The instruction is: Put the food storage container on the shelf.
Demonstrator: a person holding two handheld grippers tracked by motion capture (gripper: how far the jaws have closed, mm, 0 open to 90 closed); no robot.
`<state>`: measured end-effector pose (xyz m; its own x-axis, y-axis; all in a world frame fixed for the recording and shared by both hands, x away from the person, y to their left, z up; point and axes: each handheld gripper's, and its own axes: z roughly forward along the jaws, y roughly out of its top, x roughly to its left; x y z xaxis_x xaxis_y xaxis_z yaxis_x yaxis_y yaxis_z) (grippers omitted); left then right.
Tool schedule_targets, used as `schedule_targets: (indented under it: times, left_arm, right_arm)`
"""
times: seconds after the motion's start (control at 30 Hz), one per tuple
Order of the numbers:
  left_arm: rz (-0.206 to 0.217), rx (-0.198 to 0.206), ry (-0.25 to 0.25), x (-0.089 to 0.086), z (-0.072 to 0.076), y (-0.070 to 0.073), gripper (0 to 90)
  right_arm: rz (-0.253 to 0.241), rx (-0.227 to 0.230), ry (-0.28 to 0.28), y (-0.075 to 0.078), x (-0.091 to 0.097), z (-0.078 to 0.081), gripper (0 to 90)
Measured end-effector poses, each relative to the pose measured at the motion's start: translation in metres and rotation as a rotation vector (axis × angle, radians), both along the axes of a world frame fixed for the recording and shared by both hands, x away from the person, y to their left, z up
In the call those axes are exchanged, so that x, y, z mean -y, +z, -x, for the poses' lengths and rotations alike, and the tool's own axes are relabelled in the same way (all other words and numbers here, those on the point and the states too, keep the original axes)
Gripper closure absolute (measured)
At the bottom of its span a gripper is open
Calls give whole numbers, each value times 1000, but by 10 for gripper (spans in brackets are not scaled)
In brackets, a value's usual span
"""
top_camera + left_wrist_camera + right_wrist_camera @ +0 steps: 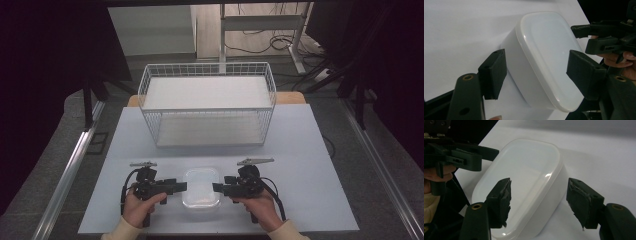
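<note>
Translucent white plastic lidded container (201,187) sits on pale worktop (310,195) near you, before white wire basket (207,102). Your left tongs (183,186) and right tongs (216,187) flank its short ends, jaws open, straddling edges, gripping nothing yet, apparently readying two-sided lift.

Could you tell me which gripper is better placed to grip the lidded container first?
Probably the left gripper: in its own view its open jaws already straddle the white container's side wall. The right gripper sits equally near, also open, with one jaw over the lid.
</note>
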<state>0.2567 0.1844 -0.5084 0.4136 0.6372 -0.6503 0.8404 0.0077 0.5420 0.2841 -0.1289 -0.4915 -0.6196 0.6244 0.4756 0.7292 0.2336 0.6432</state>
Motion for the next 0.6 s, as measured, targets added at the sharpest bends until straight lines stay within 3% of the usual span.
schedule_targets:
  times: [0.33,0.6]
  left_arm:
    - [66,-53,-30,7,-1,-10,409]
    - [54,-50,2,6,3,-9,558]
  right_arm:
    - [-31,-37,-19,-6,-4,0,430]
    - [-57,-73,-34,-8,-1,1,572]
